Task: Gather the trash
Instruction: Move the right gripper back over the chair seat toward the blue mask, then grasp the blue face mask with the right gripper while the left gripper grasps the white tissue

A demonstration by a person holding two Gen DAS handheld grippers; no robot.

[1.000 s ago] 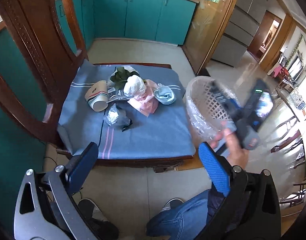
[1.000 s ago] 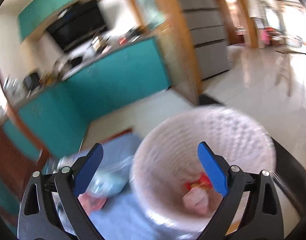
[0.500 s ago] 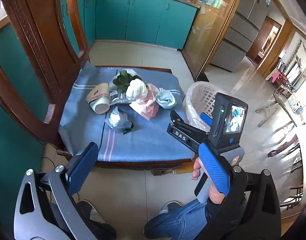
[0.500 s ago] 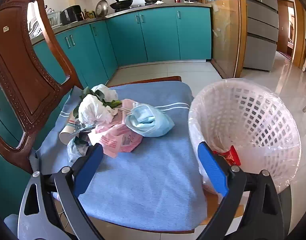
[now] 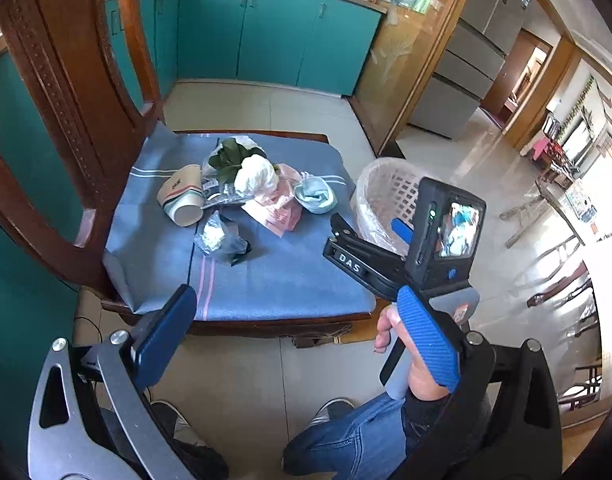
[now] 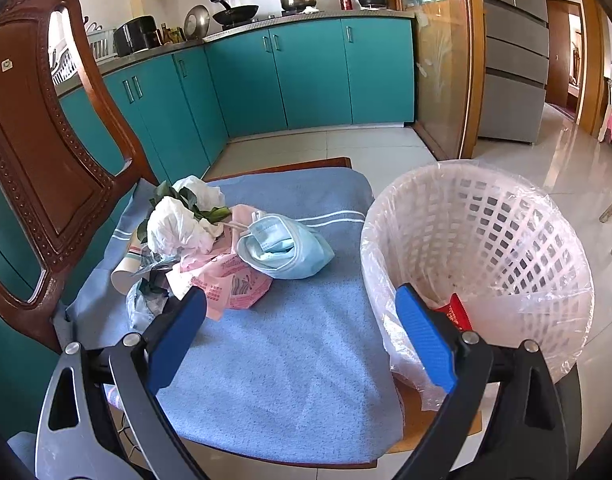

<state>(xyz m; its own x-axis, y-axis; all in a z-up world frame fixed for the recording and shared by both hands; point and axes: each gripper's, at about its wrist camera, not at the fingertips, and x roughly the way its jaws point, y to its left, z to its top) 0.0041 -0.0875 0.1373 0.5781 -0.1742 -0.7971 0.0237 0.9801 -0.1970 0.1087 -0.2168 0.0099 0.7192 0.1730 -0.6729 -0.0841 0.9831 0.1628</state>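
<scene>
A heap of trash lies on the chair's blue seat cloth (image 6: 298, 344): a paper cup (image 5: 182, 200), white tissue (image 6: 174, 228) with green leaves (image 5: 226, 158), a pink wrapper (image 6: 234, 284), a blue face mask (image 6: 286, 252) and a crumpled clear bag (image 5: 220, 238). To the right of the seat stands a white lattice basket (image 6: 506, 240) lined with plastic, a red wrapper (image 6: 454, 312) inside it. My right gripper (image 6: 302, 338) is open and empty at the seat's front right, between mask and basket. My left gripper (image 5: 296, 336) is open and empty, held back in front of the seat.
The carved wooden chair back (image 6: 38, 152) rises on the left of the seat. Teal cabinets (image 6: 306, 72) line the far wall, with tiled floor (image 5: 266, 108) around. A hand (image 5: 390, 328) holds the right gripper, and jeans-clad legs (image 5: 346, 440) are below.
The right gripper swung from above the basket back to the seat and now sits low at its front edge. The left view shifted only slightly.
</scene>
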